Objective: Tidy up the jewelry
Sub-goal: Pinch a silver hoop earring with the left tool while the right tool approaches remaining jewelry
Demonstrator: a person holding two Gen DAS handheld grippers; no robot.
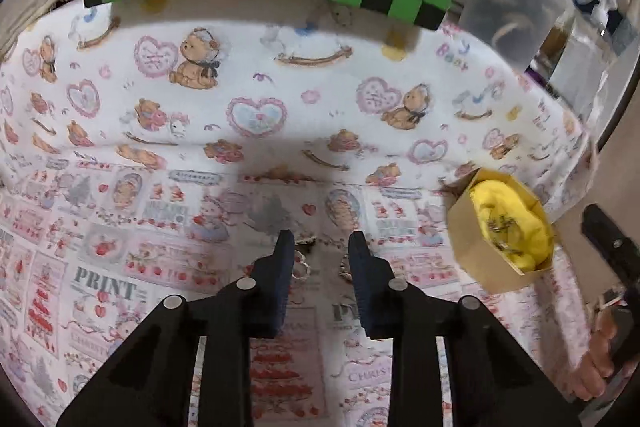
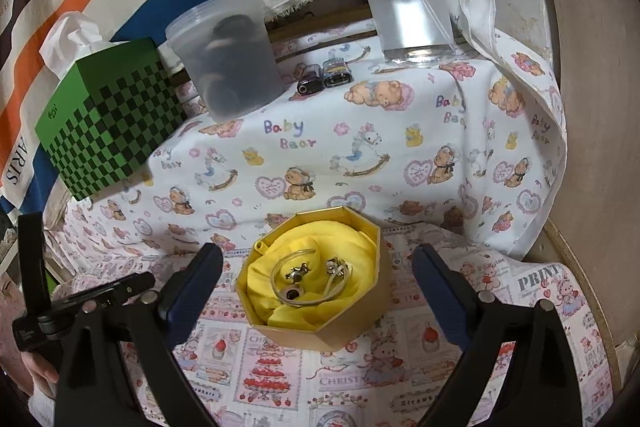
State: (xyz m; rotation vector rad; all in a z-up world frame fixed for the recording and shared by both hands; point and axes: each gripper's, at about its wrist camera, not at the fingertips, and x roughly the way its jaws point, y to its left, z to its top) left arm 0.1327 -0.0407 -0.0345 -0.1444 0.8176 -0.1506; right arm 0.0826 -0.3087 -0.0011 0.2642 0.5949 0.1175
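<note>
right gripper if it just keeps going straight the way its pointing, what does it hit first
Most likely the gold octagonal box, sitting on the cloth right between and ahead of the right gripper's wide-open fingers; depth is hard to judge.

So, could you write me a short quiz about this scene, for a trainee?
1. True or false: the box is lined with yellow cloth.
2. What lies on the tablecloth between the fingers of the left gripper? A jewelry; B a coin; C a key.
3. Fill in: the tissue box is checked green and ____.
Key: 1 true; 2 A; 3 black.
</note>
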